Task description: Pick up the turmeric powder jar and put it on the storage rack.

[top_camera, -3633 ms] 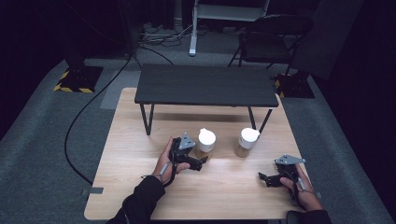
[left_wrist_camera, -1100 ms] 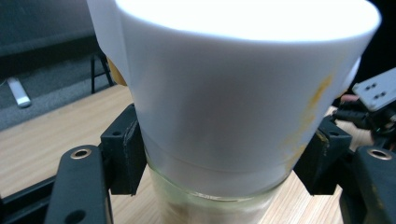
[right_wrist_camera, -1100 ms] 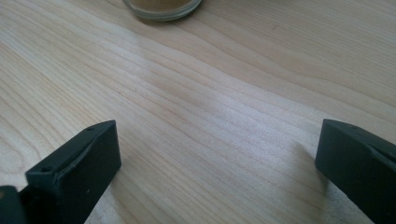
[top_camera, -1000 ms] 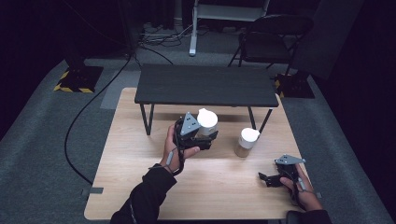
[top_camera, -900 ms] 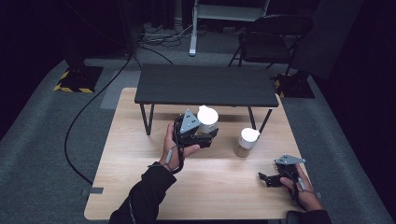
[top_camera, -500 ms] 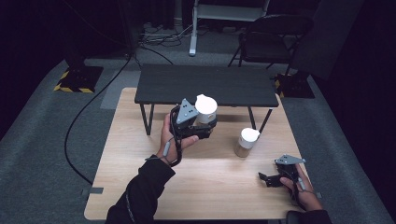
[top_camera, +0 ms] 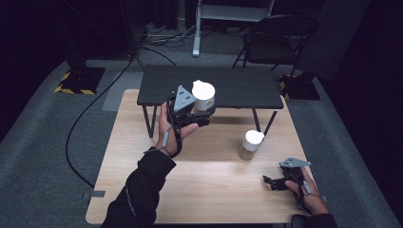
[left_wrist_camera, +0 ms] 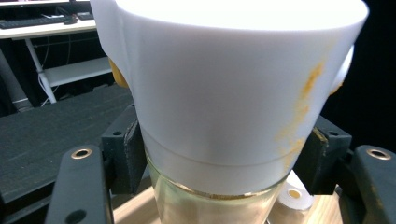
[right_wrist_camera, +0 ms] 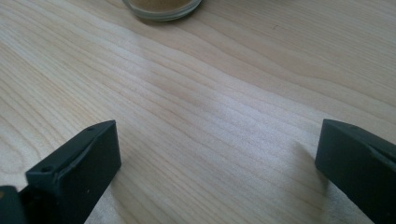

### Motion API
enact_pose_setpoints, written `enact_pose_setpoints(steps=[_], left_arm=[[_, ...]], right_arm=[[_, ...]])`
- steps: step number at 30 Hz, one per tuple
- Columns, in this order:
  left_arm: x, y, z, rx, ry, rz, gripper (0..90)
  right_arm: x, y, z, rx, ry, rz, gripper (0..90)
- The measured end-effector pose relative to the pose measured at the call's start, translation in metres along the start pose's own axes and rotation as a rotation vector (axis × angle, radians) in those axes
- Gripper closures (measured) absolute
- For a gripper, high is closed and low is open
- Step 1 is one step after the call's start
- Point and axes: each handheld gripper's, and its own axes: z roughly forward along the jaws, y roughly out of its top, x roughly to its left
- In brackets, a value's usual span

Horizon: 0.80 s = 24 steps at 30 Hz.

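The step in hand looks like a carry: the left gripper (top_camera: 202,111) has a spice jar (top_camera: 203,95) clamped between its jaws and holds it up in the air, level with the edge of the small black table (top_camera: 237,85) that stands on the wooden surface (top_camera: 199,180). In the left gripper view the jaws press in from both sides just below the jar's white cap (left_wrist_camera: 233,84), on the band where the cap meets the glass body (left_wrist_camera: 210,207).

The cap is smooth, matt white plastic, flaring wider toward the top, with streaks of yellow-orange powder down one side. The glass beneath is clear, round and slick, so the grip depends on squeeze rather than texture.

My guess is that the next move sets the jar down on the black table ahead of the jaws; that calls for keeping it upright and lowering it until the base sits flat before the jaws let go.

The right gripper (top_camera: 273,183) rests on the wood with its jaws spread wide and nothing between them. A second jar (top_camera: 250,145), same white cap, stands ahead of those jaws, its glass base (right_wrist_camera: 162,8) showing tan powder
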Motion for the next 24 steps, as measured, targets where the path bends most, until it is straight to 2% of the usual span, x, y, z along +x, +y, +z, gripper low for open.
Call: enact_pose_setpoints(steps=[12,17,24], left_arm=[[0.010,0.012,0.011,-0.011,0.065,0.003,30.4],[0.013,0.018,0.018,0.000,0.096,0.027,30.5],[0.022,0.023,0.028,0.011,0.121,0.007,30.5]], right_arm=[[0.000,0.000,0.000,-0.001,0.001,-0.001,0.0],[0.000,0.000,0.000,-0.001,0.001,-0.001,0.0],[0.000,0.000,0.000,-0.001,0.001,-0.002,0.0]])
